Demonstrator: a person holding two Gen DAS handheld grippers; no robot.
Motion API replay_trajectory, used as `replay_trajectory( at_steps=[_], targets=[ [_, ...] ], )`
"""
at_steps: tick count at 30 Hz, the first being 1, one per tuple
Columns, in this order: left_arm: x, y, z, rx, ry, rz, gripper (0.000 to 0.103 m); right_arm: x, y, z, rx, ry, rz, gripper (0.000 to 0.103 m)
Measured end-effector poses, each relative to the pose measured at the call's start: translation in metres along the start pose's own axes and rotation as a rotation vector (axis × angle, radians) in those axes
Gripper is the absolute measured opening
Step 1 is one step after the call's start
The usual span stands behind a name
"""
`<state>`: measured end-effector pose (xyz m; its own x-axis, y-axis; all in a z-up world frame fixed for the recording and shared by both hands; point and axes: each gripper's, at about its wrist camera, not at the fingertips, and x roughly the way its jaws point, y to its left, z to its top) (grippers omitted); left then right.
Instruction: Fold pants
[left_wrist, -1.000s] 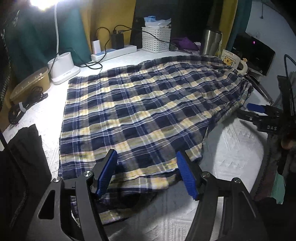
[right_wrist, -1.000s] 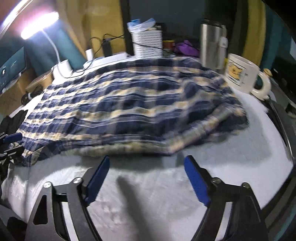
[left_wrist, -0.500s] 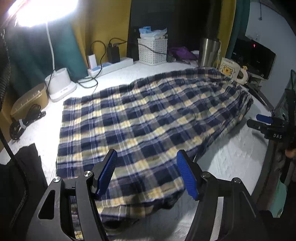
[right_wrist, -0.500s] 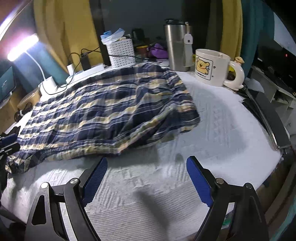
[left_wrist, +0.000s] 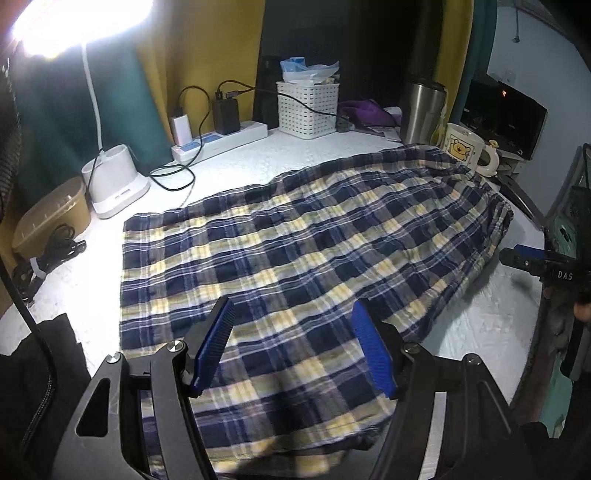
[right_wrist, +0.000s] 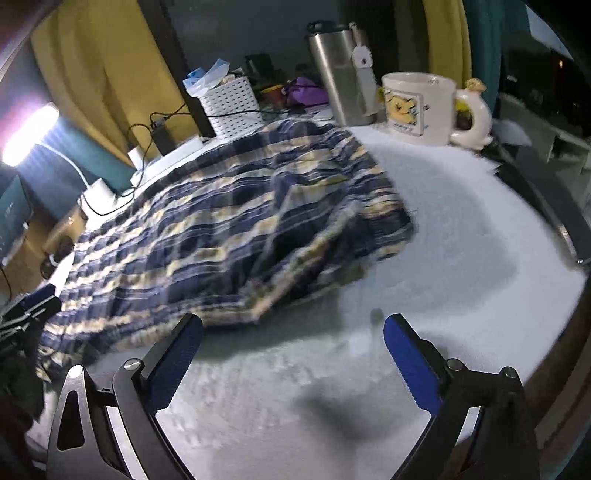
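From the left wrist view, your left gripper (left_wrist: 291, 347) hangs above the near hem end of the plaid pants (left_wrist: 295, 258) with its blue pads apart and nothing pinched between them; the cloth passes below the jaws, not in them. The pants lie long and flat across the white table cover (left_wrist: 476, 332), hem end near and left, waistband end far right, close by the bear mug (left_wrist: 463, 151). They look already doubled leg over leg, so holding clear of the cloth like this lets it settle before you choose the next grasp. Your right gripper (left_wrist: 532, 260) shows at the right edge, just beside the waistband end and off the fabric. The power strip (left_wrist: 221, 142), white basket (left_wrist: 308, 109) and steel tumbler (left_wrist: 423, 110) stand along the far side, well clear of the fold path.

From the right wrist view, your right gripper (right_wrist: 291, 350) sits over bare table cover (right_wrist: 461, 240), just near of the bunched waistband end of the pants (right_wrist: 221, 221). Its jaws have just been opening and stand wide with nothing between them. That width suits taking a thick, layered edge. The mug (right_wrist: 421, 107) and tumbler (right_wrist: 343, 74) stand just beyond the waistband, so I judge a lift towards the hem end must stay low of them.
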<state>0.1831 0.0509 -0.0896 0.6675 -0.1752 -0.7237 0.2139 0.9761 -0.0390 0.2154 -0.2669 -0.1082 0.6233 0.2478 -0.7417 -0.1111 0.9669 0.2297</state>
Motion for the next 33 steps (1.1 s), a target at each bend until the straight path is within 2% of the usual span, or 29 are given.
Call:
replay_trajectory(
  at_steps=[4,14,33],
  targets=[
    [0.001,0.015,0.001,-0.025,0.003,0.012,0.066,0.011,0.009,0.008,0.002,0.01,0.024,0.099],
    [0.019,0.043,-0.004,-0.082,0.053,0.044,0.066,0.032,0.011,0.032,0.007,0.0,0.022,0.099],
    [0.049,0.05,-0.005,-0.071,0.156,0.066,0.066,0.053,0.002,0.058,0.053,-0.042,0.089,0.103]
  ],
)
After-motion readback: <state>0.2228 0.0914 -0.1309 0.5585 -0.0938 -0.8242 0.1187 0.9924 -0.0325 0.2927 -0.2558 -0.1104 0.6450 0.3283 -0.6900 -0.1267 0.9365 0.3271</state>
